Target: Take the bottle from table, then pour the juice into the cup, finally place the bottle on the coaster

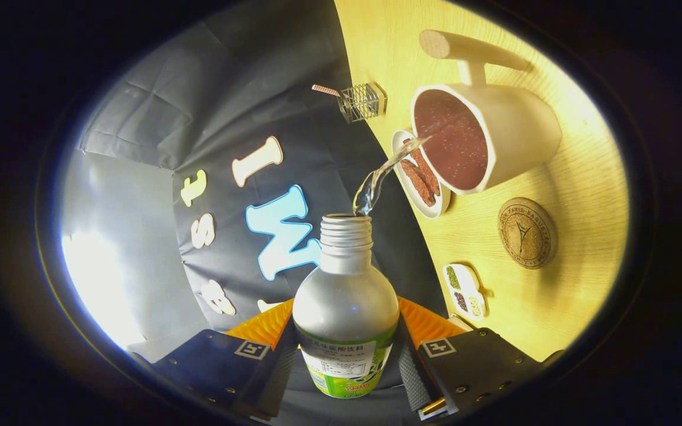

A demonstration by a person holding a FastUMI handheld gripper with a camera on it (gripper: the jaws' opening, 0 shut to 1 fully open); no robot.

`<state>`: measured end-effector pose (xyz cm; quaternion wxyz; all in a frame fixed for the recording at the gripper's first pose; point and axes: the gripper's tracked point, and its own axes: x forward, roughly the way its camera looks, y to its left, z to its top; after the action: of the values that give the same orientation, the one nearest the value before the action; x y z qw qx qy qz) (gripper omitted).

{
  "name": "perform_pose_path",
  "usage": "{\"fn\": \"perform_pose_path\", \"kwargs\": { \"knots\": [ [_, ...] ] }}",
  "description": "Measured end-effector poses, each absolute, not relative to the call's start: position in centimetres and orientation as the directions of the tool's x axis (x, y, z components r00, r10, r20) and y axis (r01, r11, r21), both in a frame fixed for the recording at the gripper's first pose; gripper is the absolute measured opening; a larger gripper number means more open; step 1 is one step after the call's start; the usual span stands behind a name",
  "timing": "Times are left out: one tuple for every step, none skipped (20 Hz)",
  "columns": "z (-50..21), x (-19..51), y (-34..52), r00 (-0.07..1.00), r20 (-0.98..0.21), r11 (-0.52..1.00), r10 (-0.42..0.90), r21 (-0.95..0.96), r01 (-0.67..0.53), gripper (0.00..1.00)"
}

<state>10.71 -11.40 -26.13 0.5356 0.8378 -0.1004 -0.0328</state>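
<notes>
My gripper (346,349) is shut on the bottle (346,307), a clear uncapped one with a green and white label, both fingers pressing its sides. The whole view is rolled, so the bottle is tipped over. A thin clear stream (383,174) runs from its neck to the rim of the white cup (483,139), which has a speckled dark red inside and a long wooden handle. The round cork coaster (527,232) lies on the table beside the cup, beyond my fingers.
On the light wooden table (578,177), a small white dish of brown strips (421,174) sits against the cup. A little wire rack (363,102) stands beyond it. A small divided dish of seeds (465,291) lies near my fingers. Black cloth walls the booth.
</notes>
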Motion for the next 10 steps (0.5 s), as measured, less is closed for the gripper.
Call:
{"fn": "perform_pose_path", "kwargs": {
  "knots": [
    [-25.97, 10.74, -11.35, 0.977, 0.059, -0.411, -0.206, 0.901, -0.141, 0.78],
    [-25.78, 10.65, -11.25, 0.976, 0.064, -0.419, -0.206, 0.896, -0.147, 0.78],
    [-25.63, 10.74, -10.99, 0.976, 0.068, -0.429, -0.205, 0.89, -0.152, 0.78],
    [-25.62, 10.85, -10.81, 0.977, 0.069, -0.438, -0.203, 0.886, -0.153, 0.78],
    [-25.62, 11.06, -10.76, 0.977, 0.07, -0.444, -0.199, 0.883, -0.154, 0.78],
    [-25.51, 11.22, -10.71, 0.977, 0.073, -0.449, -0.199, 0.88, -0.157, 0.78],
    [-25.49, 11.28, -10.85, 0.976, 0.077, -0.454, -0.203, 0.876, -0.164, 0.78],
    [-25.33, 11.1, -10.86, 0.975, 0.081, -0.458, -0.207, 0.873, -0.169, 0.78],
    [-25.32, 11.16, -10.87, 0.975, 0.081, -0.46, -0.206, 0.871, -0.17, 0.78],
    [-25.3, 11.18, -10.78, 0.975, 0.082, -0.46, -0.205, 0.872, -0.17, 0.78]
  ]
}}
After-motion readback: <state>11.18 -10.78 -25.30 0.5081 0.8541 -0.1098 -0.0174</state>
